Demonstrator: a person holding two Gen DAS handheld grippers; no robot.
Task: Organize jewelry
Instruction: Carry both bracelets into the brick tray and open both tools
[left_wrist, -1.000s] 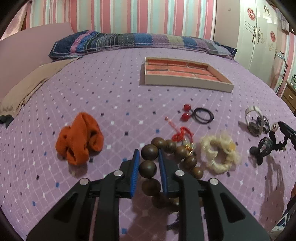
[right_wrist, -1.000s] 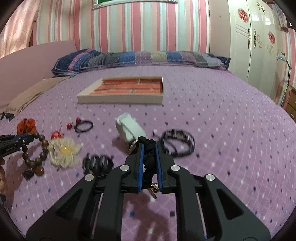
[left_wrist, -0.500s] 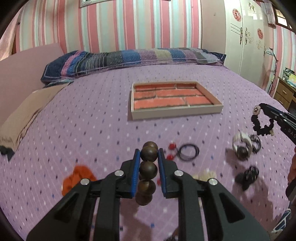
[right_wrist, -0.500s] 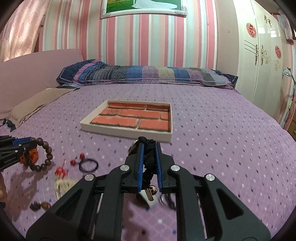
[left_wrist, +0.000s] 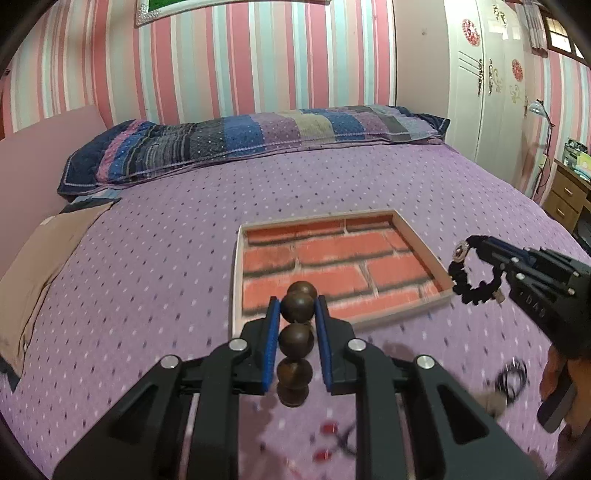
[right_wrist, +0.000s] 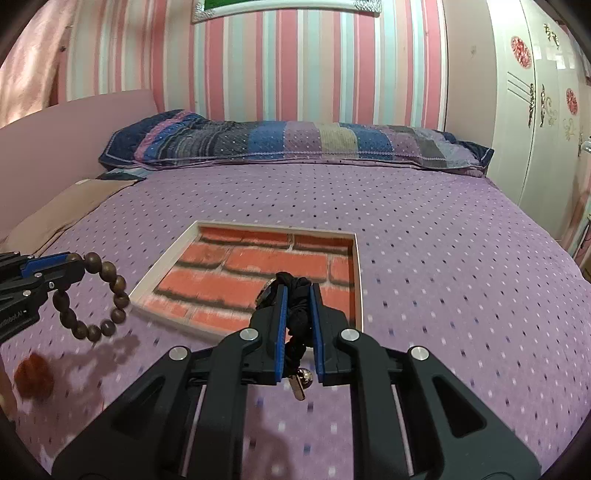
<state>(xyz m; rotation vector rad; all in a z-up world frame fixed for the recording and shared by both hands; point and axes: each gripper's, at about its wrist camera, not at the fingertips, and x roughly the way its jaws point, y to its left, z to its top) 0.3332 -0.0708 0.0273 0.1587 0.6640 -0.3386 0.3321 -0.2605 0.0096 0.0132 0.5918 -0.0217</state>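
Note:
My left gripper (left_wrist: 295, 306) is shut on a brown wooden bead bracelet (left_wrist: 296, 341), held in the air just short of the near edge of the tray (left_wrist: 236, 280), which has a cream rim and a brick-pattern floor. The bracelet hangs as a loop in the right wrist view (right_wrist: 110, 295). My right gripper (right_wrist: 296, 295) is shut on a black braided bracelet (right_wrist: 297, 310) with a small metal charm, above the tray's near right corner (right_wrist: 358, 280). It shows as a black loop in the left wrist view (left_wrist: 476, 277).
Left on the purple bedspread: an orange scrunchie (right_wrist: 33, 374), a black hair tie with red beads (left_wrist: 340, 439), and a black item (left_wrist: 511, 374) at right. A striped pillow (left_wrist: 258, 144) lies at the back. A wardrobe (left_wrist: 491, 85) and drawers (left_wrist: 565, 199) stand at right.
Both grippers have lifted their bracelets off the bed and moved forward to the tray. The other jewelry has dropped below and behind the views.

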